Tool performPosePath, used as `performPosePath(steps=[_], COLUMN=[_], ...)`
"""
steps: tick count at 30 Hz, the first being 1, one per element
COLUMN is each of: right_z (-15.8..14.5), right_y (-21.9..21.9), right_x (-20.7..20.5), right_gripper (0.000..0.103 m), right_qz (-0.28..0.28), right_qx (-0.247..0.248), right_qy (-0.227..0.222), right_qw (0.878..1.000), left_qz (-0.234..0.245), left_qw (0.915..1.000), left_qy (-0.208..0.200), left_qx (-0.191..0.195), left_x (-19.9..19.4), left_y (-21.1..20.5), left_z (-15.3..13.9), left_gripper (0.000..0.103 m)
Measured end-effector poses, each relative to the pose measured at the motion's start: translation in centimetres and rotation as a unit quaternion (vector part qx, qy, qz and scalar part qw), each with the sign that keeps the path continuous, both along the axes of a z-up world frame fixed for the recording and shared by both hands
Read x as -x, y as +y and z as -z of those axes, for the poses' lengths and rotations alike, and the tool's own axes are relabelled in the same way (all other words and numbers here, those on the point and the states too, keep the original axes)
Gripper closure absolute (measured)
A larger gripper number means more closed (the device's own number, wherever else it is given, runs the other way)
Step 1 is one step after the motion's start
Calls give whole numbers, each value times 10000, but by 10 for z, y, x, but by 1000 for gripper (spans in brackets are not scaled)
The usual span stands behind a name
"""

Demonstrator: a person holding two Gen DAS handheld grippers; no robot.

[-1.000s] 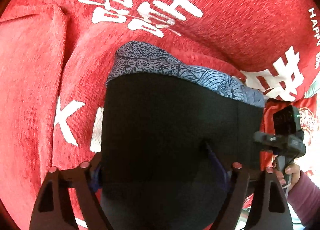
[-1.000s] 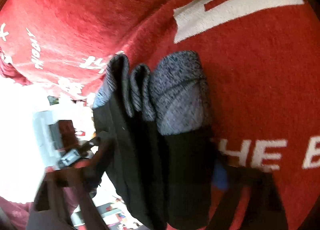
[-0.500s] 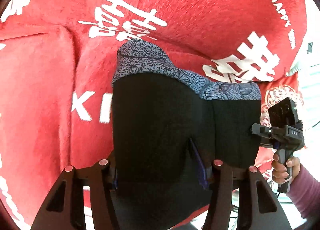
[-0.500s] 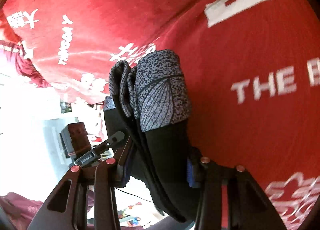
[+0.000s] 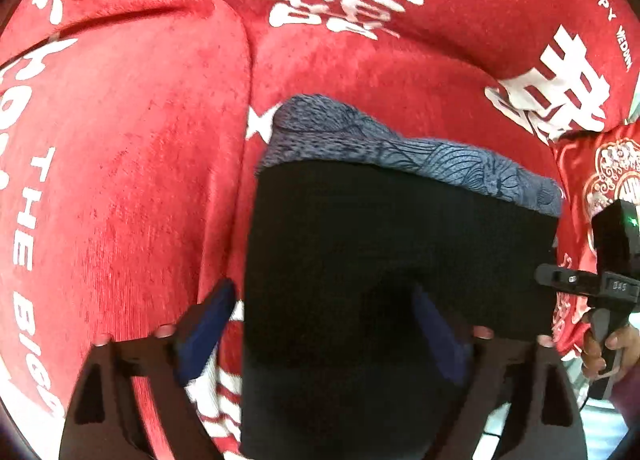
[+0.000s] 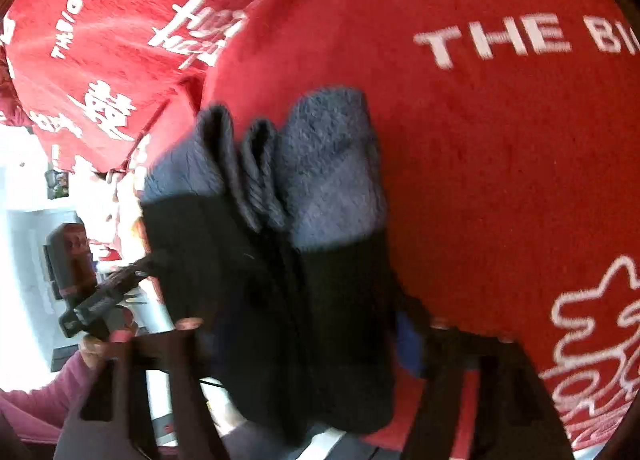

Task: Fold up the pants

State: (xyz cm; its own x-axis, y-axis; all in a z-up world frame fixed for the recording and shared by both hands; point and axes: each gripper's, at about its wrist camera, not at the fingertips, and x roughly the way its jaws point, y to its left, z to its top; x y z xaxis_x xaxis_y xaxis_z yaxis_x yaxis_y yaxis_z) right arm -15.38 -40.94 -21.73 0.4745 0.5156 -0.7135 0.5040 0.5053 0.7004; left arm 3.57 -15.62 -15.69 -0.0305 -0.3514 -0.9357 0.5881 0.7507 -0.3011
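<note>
Where the pants lie: folded black pants (image 5: 400,260) rest on the red lettered cover (image 5: 120,179), straight ahead of both claws, with the grey patterned waistband (image 5: 400,151) at the far end.
Left claw (image 5: 320,296): spread apart astride the near edge; a strip of cover shows between its left pad and the cloth.
Right claw (image 6: 298,324): astride the bundle's right-hand end, layers edge-on. I cannot tell whether it grips.
Nearer hand: neither, judging by both views.
Hard to see: motion blur in the right view, and the near hem is cut off.
</note>
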Motion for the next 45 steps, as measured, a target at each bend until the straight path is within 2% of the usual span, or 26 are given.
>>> performPosePath(steps=[1,6,8,12,14,17,19,21,24,30,33,39,45], right_z=[2,-1,-10,-28,-33,-44,-52,-64,-80,-122,-136,-158,-190], right_y=[-3,-5,-5,-9,-12,-12,-10,-4,6,38,55,90,121], right_x=[3,11,13,26,38,57,67,73,77,86,88,82,72], right_gripper=[28,26,23,21,21,14,0,0,0,0,0,0,0], right_qz=[138,341,461,749,928,1236,1467,1740,1867,1695,1660,1259,992], right_qx=[-54,108,378,1074,1134,1270,1443,1590,1711,2109,1998,1675,1911], right_qy=[-128,-176,-18,391,452,516,549,499,465,322,282,642,758], right_qw=[9998,9992,9982,9906,9882,9828,9771,9705,9663,9622,9652,9757,9736], left_qz=[-30,-104,-78,114,222,358,422,536,665,683,635,637,487], left_qw=[10000,9999,10000,9980,9965,9942,9925,9906,9889,9876,9864,9850,9847], left_qy=[-51,70,-13,-472,-574,-639,-645,-707,-842,-1079,-1206,-1306,-1379], left_qx=[4,96,-48,-412,-574,-787,-947,-1045,-1028,-916,-921,-930,-951], left_x=[-1,-3,-2,7,12,21,27,36,49,70,77,91,97], left_y=[2,9,7,0,0,2,4,7,14,22,25,39,56], left_z=[3,8,3,-14,-18,-24,-28,-34,-50,-93,-112,-146,-175], left_gripper=[0,0,0,0,0,0,0,0,0,0,0,0,0])
